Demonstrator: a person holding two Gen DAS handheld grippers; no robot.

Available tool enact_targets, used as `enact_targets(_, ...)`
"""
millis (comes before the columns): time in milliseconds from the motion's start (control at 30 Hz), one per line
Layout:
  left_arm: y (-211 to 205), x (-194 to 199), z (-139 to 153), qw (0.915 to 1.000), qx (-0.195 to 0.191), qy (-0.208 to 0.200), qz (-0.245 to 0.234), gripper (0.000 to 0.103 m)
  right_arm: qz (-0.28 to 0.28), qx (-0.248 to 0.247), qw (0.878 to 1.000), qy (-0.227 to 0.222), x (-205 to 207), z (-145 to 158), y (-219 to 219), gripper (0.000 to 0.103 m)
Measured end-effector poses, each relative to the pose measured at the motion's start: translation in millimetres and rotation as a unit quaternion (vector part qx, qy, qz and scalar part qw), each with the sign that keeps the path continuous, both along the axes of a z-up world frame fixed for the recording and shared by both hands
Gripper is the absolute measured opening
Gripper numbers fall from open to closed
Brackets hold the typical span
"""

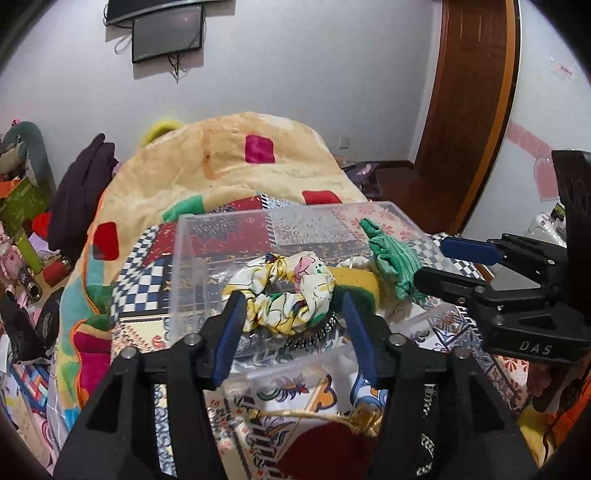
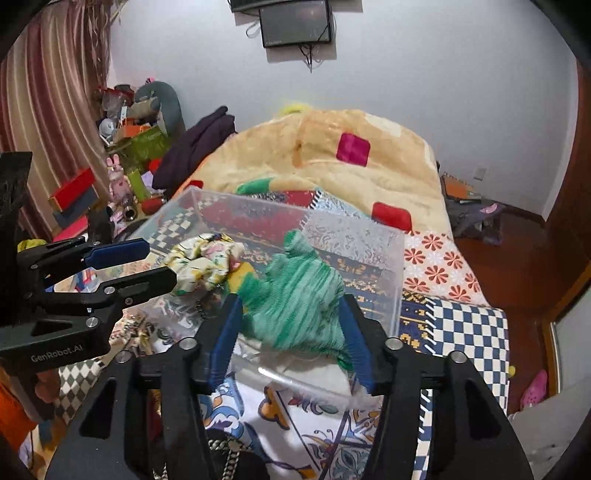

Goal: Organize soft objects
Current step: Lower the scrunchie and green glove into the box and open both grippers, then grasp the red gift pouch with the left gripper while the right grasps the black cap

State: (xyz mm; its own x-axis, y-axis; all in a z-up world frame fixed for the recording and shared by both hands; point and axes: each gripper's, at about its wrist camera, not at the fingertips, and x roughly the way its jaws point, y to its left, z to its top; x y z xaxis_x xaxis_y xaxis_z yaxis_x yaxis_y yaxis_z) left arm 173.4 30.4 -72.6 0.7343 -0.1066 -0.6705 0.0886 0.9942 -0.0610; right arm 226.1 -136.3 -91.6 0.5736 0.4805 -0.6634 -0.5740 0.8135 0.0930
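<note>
Right gripper point(image 2: 291, 332) fingers spread around blurred green cloth point(image 2: 299, 299) over clear box point(image 2: 369, 236); floral scrunchie point(image 2: 203, 262) inside.

A bed is covered by a patchwork bedspread point(image 1: 306, 373) in checks, florals and ornate prints. Behind it lies a heaped cream blanket point(image 1: 229, 162) with red, pink and green squares. A dark purple garment point(image 1: 81, 184) is draped at the blanket's left. A dark screen point(image 2: 295, 22) hangs on the white wall, cables dangling below. Striped curtains point(image 2: 48, 110) hang at far left, beside cluttered boxes and a grey plush toy point(image 2: 162, 99). A wooden door point(image 1: 465, 103) stands at right.
</note>
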Motion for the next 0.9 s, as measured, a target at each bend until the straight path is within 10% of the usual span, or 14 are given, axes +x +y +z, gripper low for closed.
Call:
enact_targets(467,2.6,-53.7,24.7,0.9990,0.026,-0.035,0.006,0.098,0.005,0.008,0.997,-0.076,-54.7,31.9,-18.9,0.089)
enact_targets(900,3.1,-72.5,-19.6,0.9990,0.036,0.028,-0.002,0.101,0.047,-0.041,0.997,0.051,-64.5,-43.9,-7.9,0.097)
